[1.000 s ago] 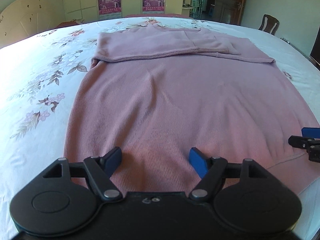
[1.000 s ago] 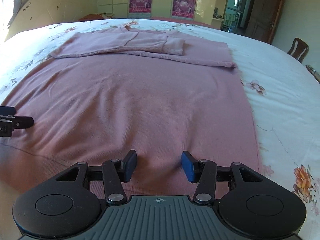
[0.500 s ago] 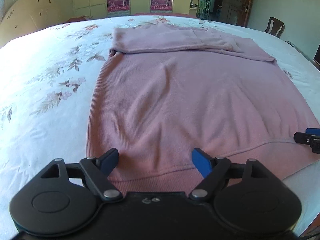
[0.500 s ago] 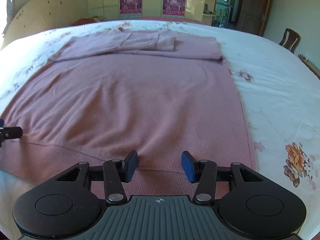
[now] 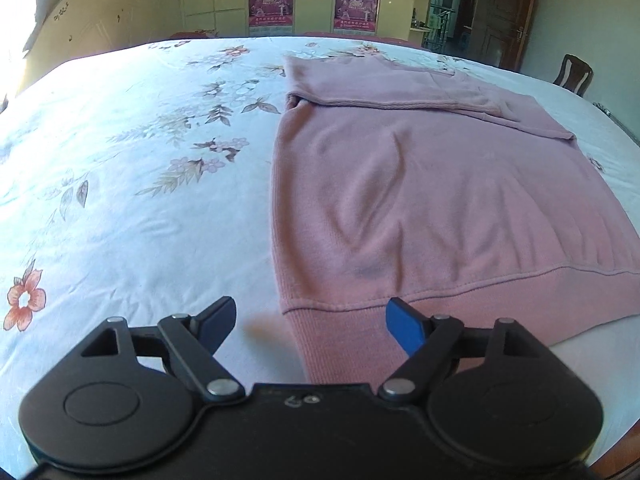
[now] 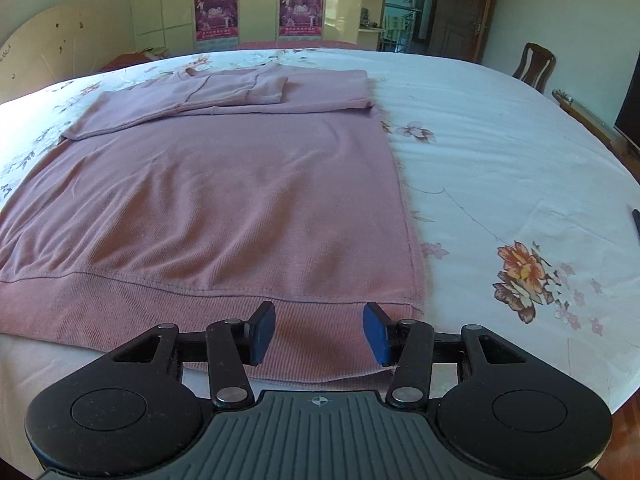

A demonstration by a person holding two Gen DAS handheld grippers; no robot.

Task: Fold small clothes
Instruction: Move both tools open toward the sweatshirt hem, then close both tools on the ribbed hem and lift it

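A pink sweater (image 5: 420, 184) lies flat on the bed, sleeves folded across its far end, ribbed hem nearest me. My left gripper (image 5: 310, 322) is open just above the hem's near left corner, which sits between its blue pads without being pinched. The same sweater (image 6: 224, 200) fills the left half of the right wrist view. Over the hem's near right corner my right gripper (image 6: 319, 330) stands open, the ribbed band lying loose between its pads. Neither gripper shows in the other's view.
The bed sheet (image 5: 120, 184) is white with flower prints, bare to the left of the sweater and to its right (image 6: 500, 160). A wooden chair (image 6: 534, 65), a dark door (image 5: 506, 12) and cupboards with posters (image 6: 256, 12) stand beyond the bed.
Both grippers have drawn back from over the sweater's body to its hem and spread apart, the left towards the left corner, the right towards the right corner. Each has left the other's view.
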